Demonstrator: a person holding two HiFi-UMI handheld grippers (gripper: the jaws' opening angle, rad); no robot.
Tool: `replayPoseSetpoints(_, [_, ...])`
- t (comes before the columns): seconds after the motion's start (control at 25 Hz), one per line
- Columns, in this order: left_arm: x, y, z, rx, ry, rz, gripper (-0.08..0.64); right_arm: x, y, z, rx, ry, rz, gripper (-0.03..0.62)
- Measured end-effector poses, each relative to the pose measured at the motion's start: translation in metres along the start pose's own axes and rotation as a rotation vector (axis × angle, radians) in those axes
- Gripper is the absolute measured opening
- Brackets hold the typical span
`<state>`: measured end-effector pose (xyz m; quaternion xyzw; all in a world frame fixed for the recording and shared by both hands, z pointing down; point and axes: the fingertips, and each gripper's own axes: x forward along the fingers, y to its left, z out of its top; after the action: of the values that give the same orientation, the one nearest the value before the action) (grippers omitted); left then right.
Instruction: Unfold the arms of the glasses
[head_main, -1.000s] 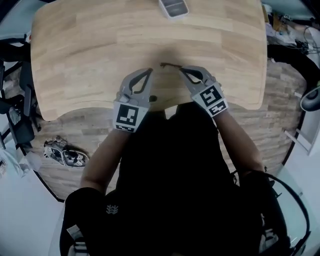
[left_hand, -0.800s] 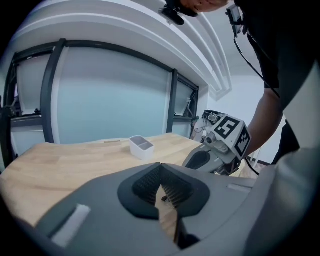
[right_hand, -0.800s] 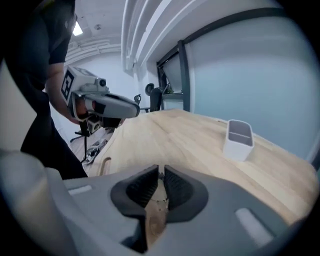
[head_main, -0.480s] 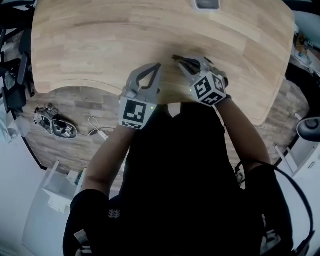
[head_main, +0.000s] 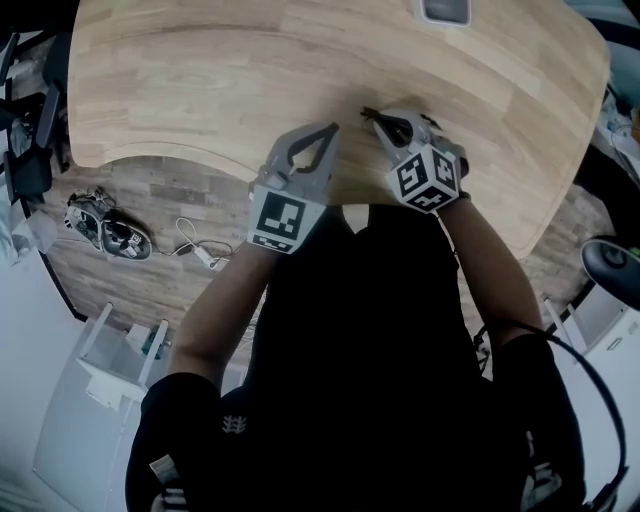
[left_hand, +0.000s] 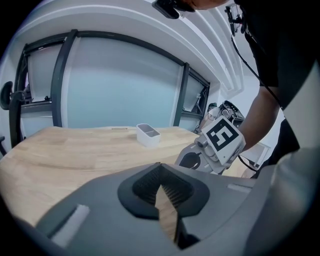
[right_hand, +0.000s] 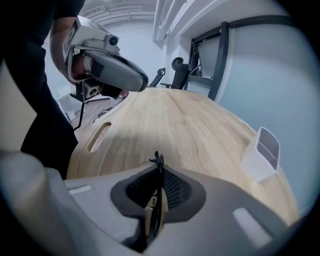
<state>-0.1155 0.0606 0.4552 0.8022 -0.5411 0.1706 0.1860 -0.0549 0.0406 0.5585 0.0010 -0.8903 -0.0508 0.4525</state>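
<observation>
The glasses (head_main: 371, 114) are a thin dark frame, folded, sticking out of my right gripper (head_main: 381, 120) just above the wooden table (head_main: 200, 80). In the right gripper view the dark frame (right_hand: 158, 161) stands edge-on between the pads, and the jaws are closing on it. My left gripper (head_main: 334, 129) hangs beside it to the left, a short gap apart, shut with nothing between its pads. The left gripper view shows its own closed jaws (left_hand: 160, 175) and the right gripper (left_hand: 210, 150) ahead to the right.
A small white tray (head_main: 445, 10) stands at the table's far edge, also seen as the white tray (right_hand: 262, 152) to the right. An oval cable slot (right_hand: 99, 136) is cut near the table's near edge. Cables and gear (head_main: 110, 235) lie on the floor at the left.
Both grippers have sunk toward the table near its front edge. The right gripper has rolled so that its marker cube faces up, with the glasses still in it.
</observation>
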Motion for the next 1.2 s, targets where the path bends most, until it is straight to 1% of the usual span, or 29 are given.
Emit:
replayPoseSetpoints(0.24, [0.01,-0.005,-0.001,-0.011,0.002,-0.059,0.006,-0.023,-0.003,0.01,0.016,-0.12,0.005,0.026])
replayPoseSetpoints(0.4, [0.017,-0.016,0.0,-0.004,0.004,-0.096,0.037,-0.031,-0.005,0.012,0.044,-0.188,0.009,0.026])
replayPoseSetpoints(0.48, [0.02,-0.021,0.0,-0.001,0.011,-0.106,0.051,-0.032,-0.006,0.01,0.064,-0.205,0.011,0.026])
replayPoseSetpoints(0.68, [0.021,-0.023,-0.004,-0.001,0.029,-0.11,0.052,-0.024,-0.009,0.004,0.071,-0.189,0.007,0.026])
replayPoseSetpoints(1.08, [0.012,-0.02,-0.009,-0.01,0.038,-0.09,0.052,-0.003,-0.005,-0.013,0.06,-0.085,0.02,0.026])
replayPoseSetpoints(1.2, [0.01,-0.019,-0.009,-0.014,0.034,-0.082,0.052,-0.003,-0.004,-0.014,0.048,-0.066,0.028,0.04])
